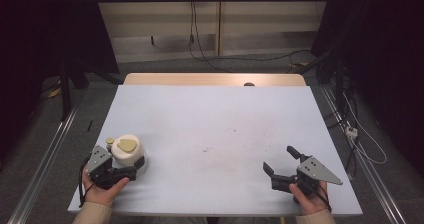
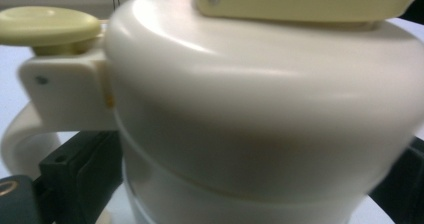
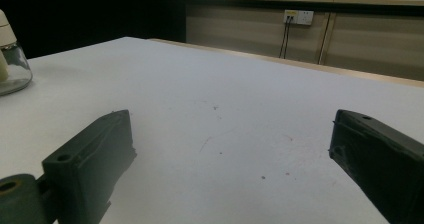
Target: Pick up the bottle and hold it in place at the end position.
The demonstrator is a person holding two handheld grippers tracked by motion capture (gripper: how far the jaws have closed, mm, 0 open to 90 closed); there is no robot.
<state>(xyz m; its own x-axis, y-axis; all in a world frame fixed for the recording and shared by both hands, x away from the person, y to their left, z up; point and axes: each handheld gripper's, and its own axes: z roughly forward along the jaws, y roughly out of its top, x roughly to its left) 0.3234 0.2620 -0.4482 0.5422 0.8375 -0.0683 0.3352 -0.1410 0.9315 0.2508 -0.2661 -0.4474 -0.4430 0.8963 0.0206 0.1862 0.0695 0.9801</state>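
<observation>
The white table (image 1: 220,134) carried little besides the cream jug (image 1: 128,151), which stood upright near its front left corner, a yellowish flap on its lid and a round yellowish button (image 2: 49,26) above the handle; a few dark specks marked the middle of the sheet, and a strip of bare wood (image 1: 215,79) showed along the far edge; beyond that, cables hung down a pale wall, and metal rails ran along the floor on both sides; nothing stood between the two grippers.

The left gripper (image 1: 131,170) lay low at the jug's near side, held in the person's left hand (image 1: 102,189), its jaws set one on each side of the jug's body; in the left gripper view the jug sat close between them, its glass base just visible below the cream shell; whether the jaws pressed on it or merely flanked it could not be told.

The right gripper (image 1: 281,160) rested near the front right of the table, well apart from the jug, gripped by the right hand (image 1: 310,199) and angled toward the table's centre; its jaws stood spread wide with bare table between them.
</observation>
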